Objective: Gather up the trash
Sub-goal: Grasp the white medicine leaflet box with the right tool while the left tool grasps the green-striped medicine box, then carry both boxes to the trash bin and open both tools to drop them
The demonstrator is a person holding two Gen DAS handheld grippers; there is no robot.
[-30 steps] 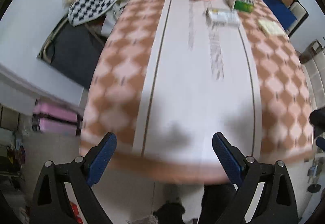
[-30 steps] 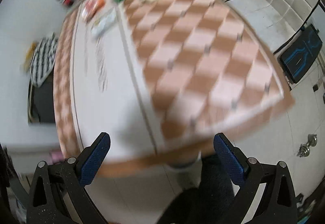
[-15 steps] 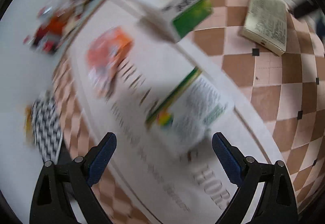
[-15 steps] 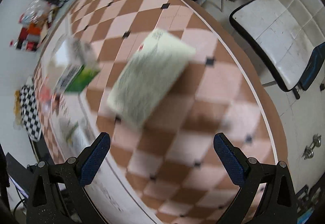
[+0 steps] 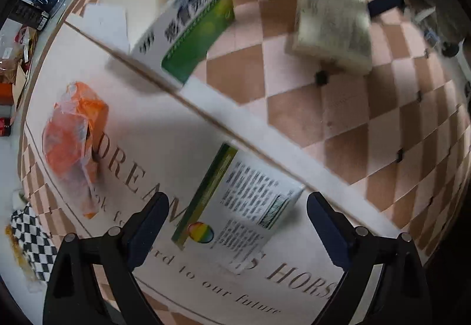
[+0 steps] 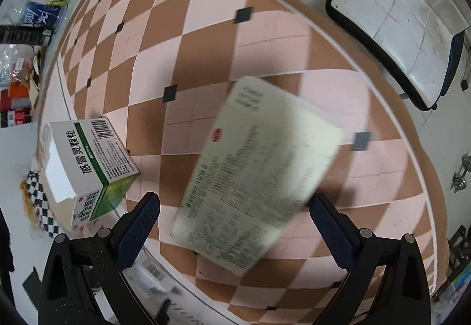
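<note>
Since half a second ago both grippers have come in lower over the table (image 5: 347, 124), so the boxes that sat further up each view now lie close between the fingers. In the left wrist view, going from the left, a crumpled orange plastic wrapper (image 5: 75, 133) lies on the white middle strip of the tablecloth, over the start of the printed lettering. To its right the left gripper (image 5: 234, 223) hovers with its jaws spread wide and nothing between them; the flat green-and-white box (image 5: 235, 204) lies on the cloth in the gap between the two blue pads, apart from both. Above it the open white-and-green medicine carton (image 5: 188, 27) sits across the brown line where the white strip meets the checked part. Further right a pale yellow box (image 5: 332, 27) rests on the pink and brown checks, blurred, with the dark shape of the other tool over its far end. In the right wrist view the same medicine carton (image 6: 88, 168) stands at the left with its flap open, beside the left finger. The right gripper (image 6: 234, 223) is likewise wide open and empty, and the pale yellow box (image 6: 256, 174) lies flat on the checks between its fingers, its right edge near the right pad; whether they touch cannot be told through the blur. A white cushioned chair (image 6: 397, 18) stands beyond the table edge.
</note>
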